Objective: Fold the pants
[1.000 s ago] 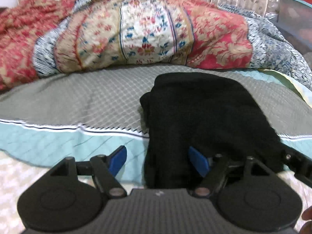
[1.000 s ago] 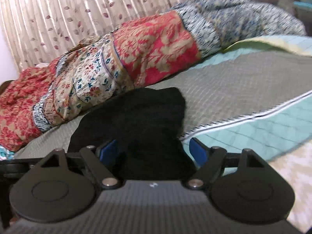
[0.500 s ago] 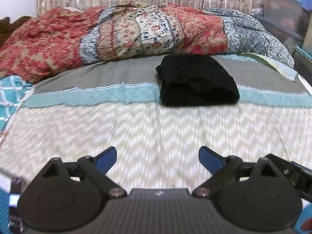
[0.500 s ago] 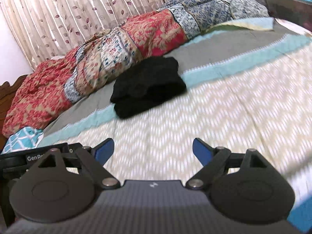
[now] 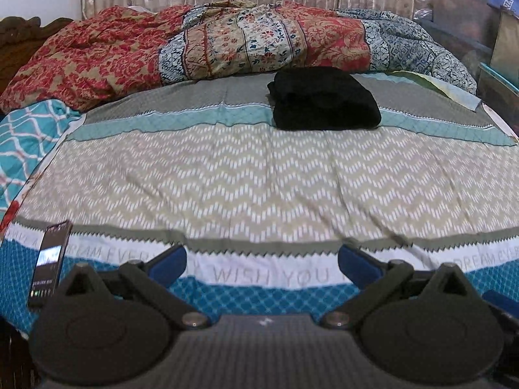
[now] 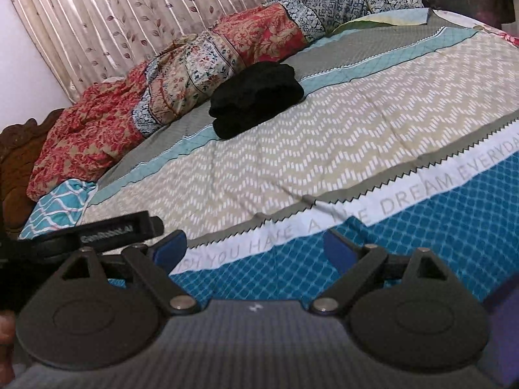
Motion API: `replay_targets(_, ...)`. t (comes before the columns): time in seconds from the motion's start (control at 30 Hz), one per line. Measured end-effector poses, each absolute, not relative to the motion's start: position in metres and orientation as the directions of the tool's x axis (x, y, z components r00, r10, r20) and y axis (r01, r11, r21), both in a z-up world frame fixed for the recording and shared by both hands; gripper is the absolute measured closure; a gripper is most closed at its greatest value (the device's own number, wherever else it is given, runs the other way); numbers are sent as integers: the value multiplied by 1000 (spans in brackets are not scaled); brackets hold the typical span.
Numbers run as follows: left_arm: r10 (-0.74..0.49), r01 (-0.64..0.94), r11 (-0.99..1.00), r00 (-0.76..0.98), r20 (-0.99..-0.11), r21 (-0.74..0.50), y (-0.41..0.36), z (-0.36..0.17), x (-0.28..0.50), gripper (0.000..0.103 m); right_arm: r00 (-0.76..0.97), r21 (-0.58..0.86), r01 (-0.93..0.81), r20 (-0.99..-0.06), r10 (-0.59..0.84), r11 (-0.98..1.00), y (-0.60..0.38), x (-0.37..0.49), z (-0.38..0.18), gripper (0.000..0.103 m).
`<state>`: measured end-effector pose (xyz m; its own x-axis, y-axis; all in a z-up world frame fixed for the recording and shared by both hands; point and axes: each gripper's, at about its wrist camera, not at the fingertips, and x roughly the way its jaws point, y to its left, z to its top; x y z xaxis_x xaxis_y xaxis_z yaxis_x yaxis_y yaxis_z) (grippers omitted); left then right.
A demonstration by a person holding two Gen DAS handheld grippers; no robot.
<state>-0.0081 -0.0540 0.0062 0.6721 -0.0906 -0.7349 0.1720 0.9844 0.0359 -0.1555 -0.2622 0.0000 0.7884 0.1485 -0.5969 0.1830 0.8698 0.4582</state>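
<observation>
The black folded fabric pants (image 5: pixel 324 99) lie in a compact bundle near the far edge of the bed's striped, zigzag-patterned quilted bedspread (image 5: pixel 259 175), just in front of the rumpled red-and-blue floral blanket (image 5: pixel 227 42) heaped along that edge; the left gripper (image 5: pixel 262 261) hangs over the near edge, well apart from the pants, its blue-padded jaws wide and empty — they have just been opening; the right gripper (image 6: pixel 255 249) likewise, jaws spread, nothing between them; a dark slim phone (image 5: pixel 50 263) lies at the near left corner.

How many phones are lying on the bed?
1. The phone lies at the near left edge of the bed, beside the left hand-held gripper. Others could hide under the blanket.
</observation>
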Motion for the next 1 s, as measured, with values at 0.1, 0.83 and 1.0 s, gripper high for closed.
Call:
replay_targets(0.1, -95, 185, 982, 661, -744, 40, -53, 3, -17, 0, 792, 454, 175, -592, 149, 874, -255, -167, -1, 8)
replay_targets(0.83, -49, 170, 981, 684, -728, 94, -55, 9, -31, 0, 824, 388, 227, -565, 36, 893, -250, -172, 5, 0)
replay_targets(1.0, -28, 155, 983, 666, -746, 102, -55, 4, -23, 0, 820, 392, 243, -572, 29, 887, -250, -168, 3, 0)
